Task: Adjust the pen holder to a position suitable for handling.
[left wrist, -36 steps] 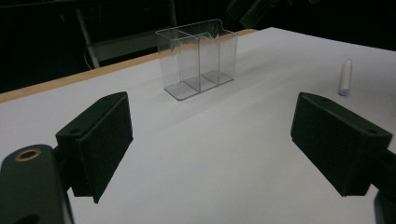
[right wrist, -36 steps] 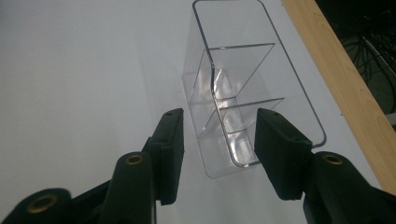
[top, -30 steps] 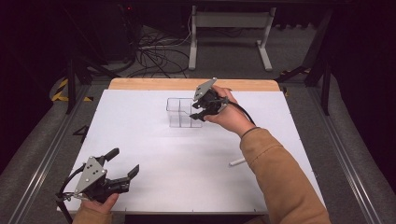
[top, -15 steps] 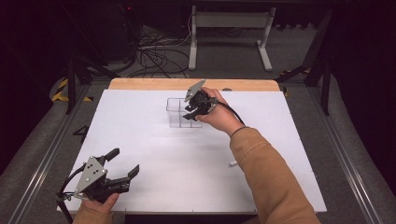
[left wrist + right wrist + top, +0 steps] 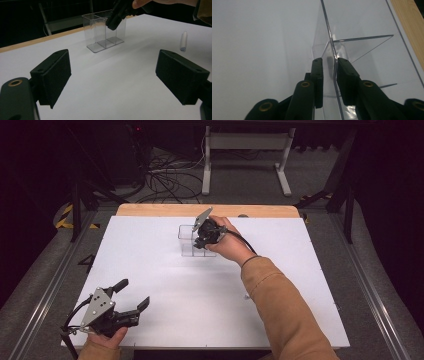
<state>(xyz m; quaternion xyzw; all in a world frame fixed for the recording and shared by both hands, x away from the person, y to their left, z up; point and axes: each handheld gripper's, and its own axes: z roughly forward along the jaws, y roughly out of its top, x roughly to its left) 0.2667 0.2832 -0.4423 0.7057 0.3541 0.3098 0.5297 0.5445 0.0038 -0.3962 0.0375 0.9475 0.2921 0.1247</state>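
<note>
Clear divided box [image 5: 192, 241], upright, its wall between closing right claw [image 5: 329, 65], not yet pinched.

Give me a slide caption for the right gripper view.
Right hand-held gripper straddling a wall of the clear divided container.

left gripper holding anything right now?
No. In the left gripper view the left gripper stands wide open over bare white table, nothing between its pads.

Clear divided box [image 5: 192, 241], upright, table's far middle
</note>
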